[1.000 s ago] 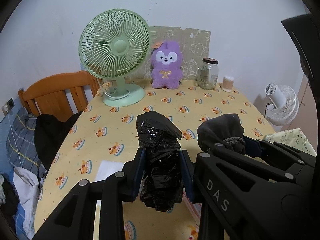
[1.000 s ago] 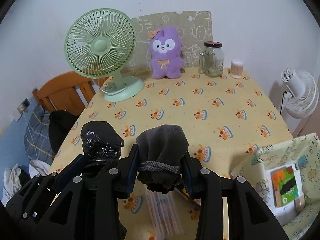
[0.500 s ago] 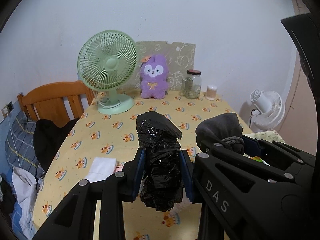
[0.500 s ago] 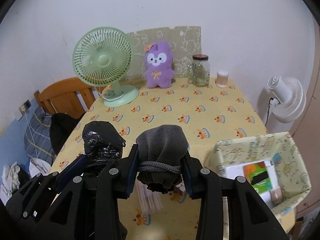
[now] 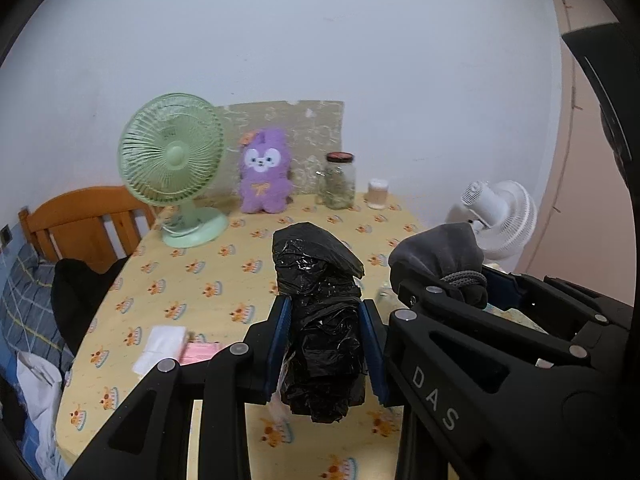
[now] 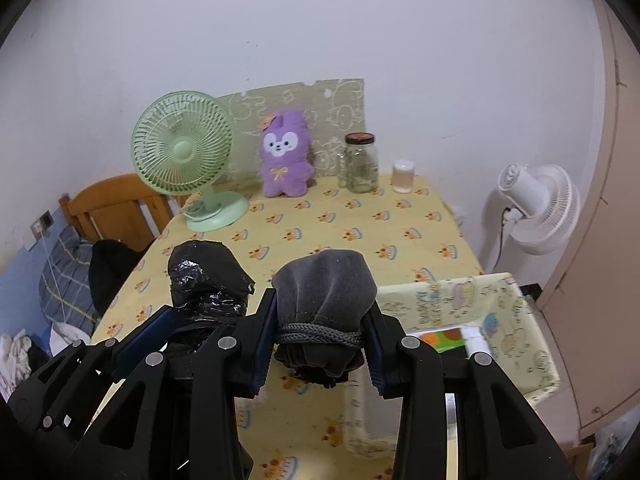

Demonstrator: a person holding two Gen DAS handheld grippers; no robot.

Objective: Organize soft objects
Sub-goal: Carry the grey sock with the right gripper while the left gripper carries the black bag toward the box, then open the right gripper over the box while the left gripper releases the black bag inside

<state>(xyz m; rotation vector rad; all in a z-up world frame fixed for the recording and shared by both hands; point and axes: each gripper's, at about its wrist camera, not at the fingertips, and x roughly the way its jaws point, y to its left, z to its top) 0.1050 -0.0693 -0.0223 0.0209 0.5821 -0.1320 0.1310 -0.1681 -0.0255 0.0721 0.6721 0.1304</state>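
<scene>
Both claws are loaded and raised above the near end of the table. The left gripper is clamped on a crumpled black plastic bag, and the right gripper is clamped on a grey drawstring pouch, its pads pressing just at the cord. The patterned fabric bin sits at the near right, beside and below the pouch, and looks like the place for soft things, though that is a judgement. The bag is slick and bunched, so it could slide out of the pads if the hand swings or tips sharply. The pouch is pinched at its neck, and the heavier body above could flop over and pull free. The two loads hang just beside each other, so a careless swing could knock one against the other. A drop over the bin's soft rim could fold that wall in or land the thing on the packets lying on the cloth at the near left. The green fan, the purple plush toy and the glass jar stand far off by the wall, well apart from the hands. The only readable writing is "DAS" on the right gripper's arm, seen from the left wrist.
</scene>
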